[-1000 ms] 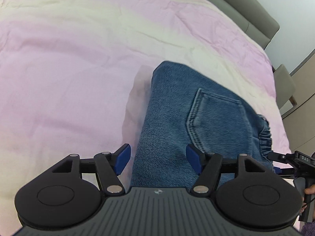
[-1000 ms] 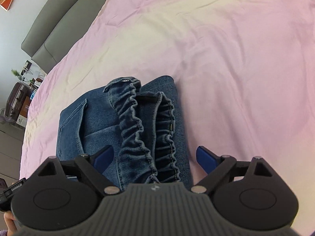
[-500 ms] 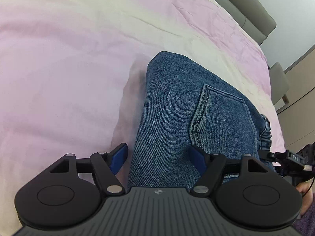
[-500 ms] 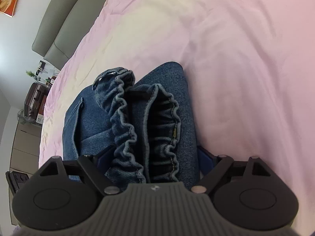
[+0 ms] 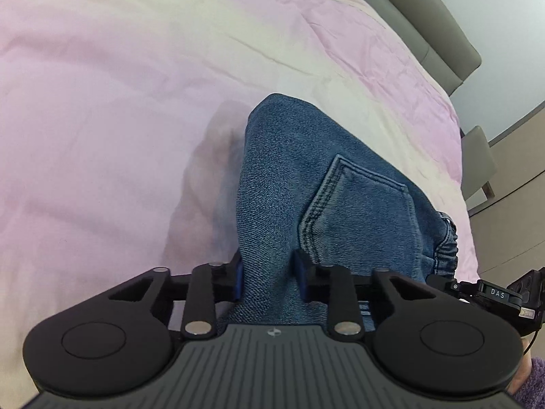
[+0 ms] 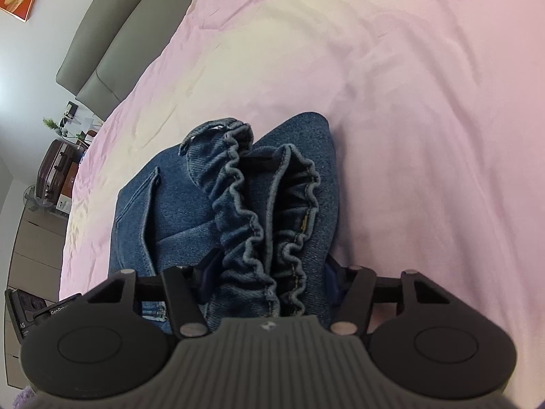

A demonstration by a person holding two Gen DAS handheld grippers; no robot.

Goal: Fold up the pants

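Your left gripper (image 5: 269, 281) tilts down toward 12 o'clock | jaws just closed, pinching the pants (image 5: 327, 184) fold | your right gripper (image 6: 267, 281) tilts down likewise | jaws just closed, clamping the gathered waistband (image 6: 259, 211) | pants lie folded on the pink bed (image 5: 102, 102).

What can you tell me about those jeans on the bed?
The jeans are blue denim, folded into a thick bundle on the pink bedspread. A stitched back pocket faces up, and the ruffled elastic waistband bunches at one end. Both grippers' jaws have just been closing: left gripper pinches one end, right gripper the waistband.
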